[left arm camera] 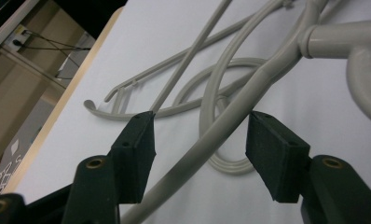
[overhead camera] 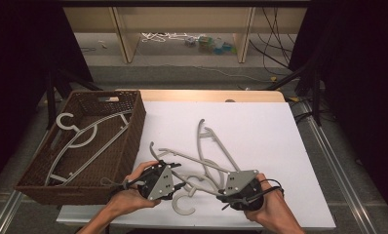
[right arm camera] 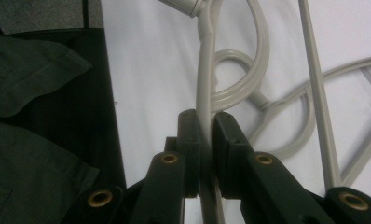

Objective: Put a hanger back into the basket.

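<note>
Clamping one grey hanger (right arm camera: 206,70) by its arm, the right gripper (overhead camera: 239,187) keeps the piece steady near the desk's front edge, right of the middle; its jaws are clenched on the thin plastic, which runs straight up between them in the right gripper view. That firm hold probably serves to lift or free this hanger from the others tangled with it. The left gripper (overhead camera: 168,176) sits near the front edge, just right of the basket (overhead camera: 129,146), with its jaws released and standing either side of a curved hanger arm (left arm camera: 221,130) without touching it, apparently lined up for a second grasp on that arm. Several hangers (overhead camera: 206,151) lie crossed in a loose pile on the white desk (overhead camera: 270,136) between the two grippers and out toward its centre; a hook (overhead camera: 183,203) curls close to the front edge. Whether the arm between the left jaws belongs to the clamped hanger cannot be told, since the pieces overlap. More hangers (overhead camera: 85,136) already rest in the basket at the desk's left edge, suggesting the pile is bound there. Both forearms enter from the front edge, hands wrapped around the gripper bodies, jaws pointing inward and away from the person, with each grey plate tilted upward.
</note>
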A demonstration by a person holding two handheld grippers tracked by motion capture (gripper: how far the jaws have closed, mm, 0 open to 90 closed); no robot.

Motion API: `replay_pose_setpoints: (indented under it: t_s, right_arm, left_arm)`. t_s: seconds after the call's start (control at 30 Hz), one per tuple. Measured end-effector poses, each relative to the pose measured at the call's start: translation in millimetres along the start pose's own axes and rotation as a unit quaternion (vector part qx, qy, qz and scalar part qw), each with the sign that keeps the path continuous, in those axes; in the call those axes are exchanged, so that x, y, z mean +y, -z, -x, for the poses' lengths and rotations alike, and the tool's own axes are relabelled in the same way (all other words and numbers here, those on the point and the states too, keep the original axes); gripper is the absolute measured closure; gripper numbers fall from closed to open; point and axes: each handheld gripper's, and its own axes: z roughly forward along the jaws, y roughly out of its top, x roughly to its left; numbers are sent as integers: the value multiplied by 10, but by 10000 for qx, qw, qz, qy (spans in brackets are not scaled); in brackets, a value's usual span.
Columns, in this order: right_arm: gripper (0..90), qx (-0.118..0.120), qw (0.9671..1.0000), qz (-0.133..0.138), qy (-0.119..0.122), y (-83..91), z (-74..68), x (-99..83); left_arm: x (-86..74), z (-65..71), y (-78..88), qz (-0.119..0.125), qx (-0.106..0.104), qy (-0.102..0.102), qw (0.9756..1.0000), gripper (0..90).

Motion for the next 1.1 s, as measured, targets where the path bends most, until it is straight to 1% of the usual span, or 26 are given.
replay_pose_setpoints:
  t_s: [0.1,0.17,0.2,0.23,0.3,0.33,0.37,0.43,0.47,0.5,0.53,0.57,0.6,0.63,0.7,0.73,0.77,0.8,0.83,0.87,0.9,0.93,0.97,1.0,1.03,1.1]
  right_arm:
    - [823,64,10000,-12,55,-13,-6,5]
    - [824,91,9999,4,44,-18,-15,3]
    - [824,95,9999,8,44,-16,-14,4]
    - [824,116,9999,4,66,-13,-6,3]
    - [824,127,9999,-3,95,-14,-3,-2]
    - [823,142,9998,-4,110,-14,-5,-4]
    - [824,159,9998,-2,130,-14,-8,-2]
    - [823,201,9996,9,174,-8,-1,-1]
    - [823,213,9996,21,181,-2,5,-4]
    - [823,223,9996,45,188,7,13,-9]
    - [823,270,9994,69,192,18,22,-16]
    - [820,300,9993,112,216,33,40,-21]
    - [817,257,9994,146,197,56,57,-24]
    - [817,250,9993,190,226,71,73,-25]
    - [804,303,9990,255,197,108,101,-28]
    - [790,224,9992,299,127,120,112,-35]
    - [775,208,9992,326,98,129,130,-43]
    - [759,127,9993,336,43,139,146,-52]
    - [747,49,9995,327,6,144,163,-63]
    - [741,-18,9995,320,-2,143,174,-75]
    - [729,-19,9994,342,-68,149,178,-83]
    - [713,-38,9992,389,-111,146,185,-83]
    - [674,-92,9990,399,-154,146,188,-78]
    - [623,-178,9987,435,-199,150,192,-72]
    - [573,-234,9981,480,-292,166,200,-67]
    - [474,-415,9963,568,-501,217,220,-54]
  left_arm:
    - [-3,9,-14,6,-68,-176,9998,498]
    - [-4,4,-15,-21,-216,-290,9993,568]
    - [-6,13,-21,4,-297,-282,9992,602]
    - [-4,13,-18,19,-272,-353,9990,618]
    - [-3,12,-12,8,-370,-446,9983,641]
    - [-3,13,-7,-3,-421,-540,9977,653]
    - [3,16,1,-39,-463,-676,9966,666]
    - [24,33,20,-53,-493,-878,9949,693]
    - [37,50,21,11,-516,-866,9949,702]
    - [56,51,37,-12,-532,-986,9937,712]
    - [56,51,37,-12,-532,-986,9937,721]
    - [87,50,65,18,-545,-1101,9924,732]
    - [105,27,88,-7,-569,-1175,9914,739]
    - [115,16,99,68,-577,-1140,9918,740]
    - [141,-9,117,106,-571,-1162,9915,745]
    - [149,-15,123,111,-639,-1160,9911,754]
    - [156,-10,124,150,-694,-1101,9914,767]
    - [166,-9,124,167,-808,-1025,9913,786]
    - [172,3,116,207,-847,-967,9915,793]
    - [183,10,108,134,-773,-1009,9918,793]
    - [189,9,101,107,-836,-911,9923,794]
    - [189,9,101,107,-836,-911,9923,794]
    - [210,-9,104,87,-861,-665,9940,794]
    - [221,-20,109,24,-862,-529,9949,795]
    - [230,-33,112,-3,-800,-399,9960,795]
    - [240,-78,126,-120,-680,-206,9974,795]
